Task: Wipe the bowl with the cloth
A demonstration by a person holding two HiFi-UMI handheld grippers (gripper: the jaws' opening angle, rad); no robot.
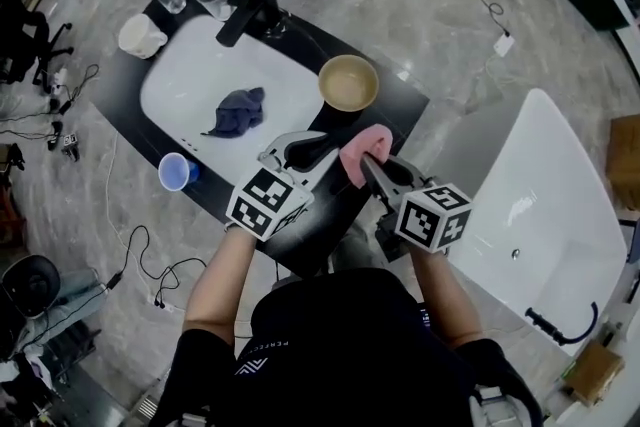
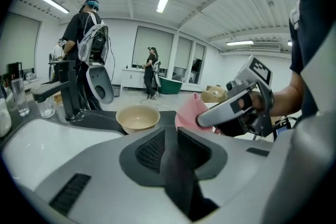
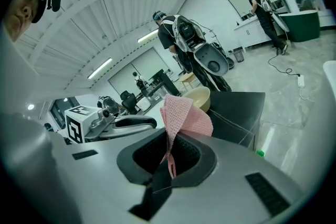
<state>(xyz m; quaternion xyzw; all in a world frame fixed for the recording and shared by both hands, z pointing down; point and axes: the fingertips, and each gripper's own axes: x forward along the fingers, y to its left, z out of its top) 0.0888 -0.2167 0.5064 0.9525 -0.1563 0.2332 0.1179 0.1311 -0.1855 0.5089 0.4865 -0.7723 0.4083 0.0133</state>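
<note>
At the left part of the tabletop (image 1: 400, 105), close to its near edge, stands a blue cup (image 1: 175, 172), and in the white basin (image 1: 200, 65) sunk in the middle lies a crumpled dark blue cloth (image 1: 237, 111) that no tool touches. Next, over the near edge, comes the left tool (image 1: 326, 145): its jaws stand a little apart and nothing is between them, so it is released and empty, and it points toward the right end of the tabletop. The bowl (image 1: 348, 82) stands upright on the dark strip between the basin and the right edge of the tabletop, more to the far side. It looks empty, and it is apart from both tools. Just to the right of the left tool is the pink cloth (image 1: 362, 150), which the right tool (image 1: 372, 167) holds clenched by one fold, with the rest standing up above the jaws. The cloth is in the air over the near edge, near the bowl but not touching it. As I judge it, only the first part of the task is done, the taking of the cloth. The wiping itself is not yet begun. What is left is to bring the cloth to the bowl, probably to steady the bowl with the free left tool, and then to rub its inside and its rim.
</note>
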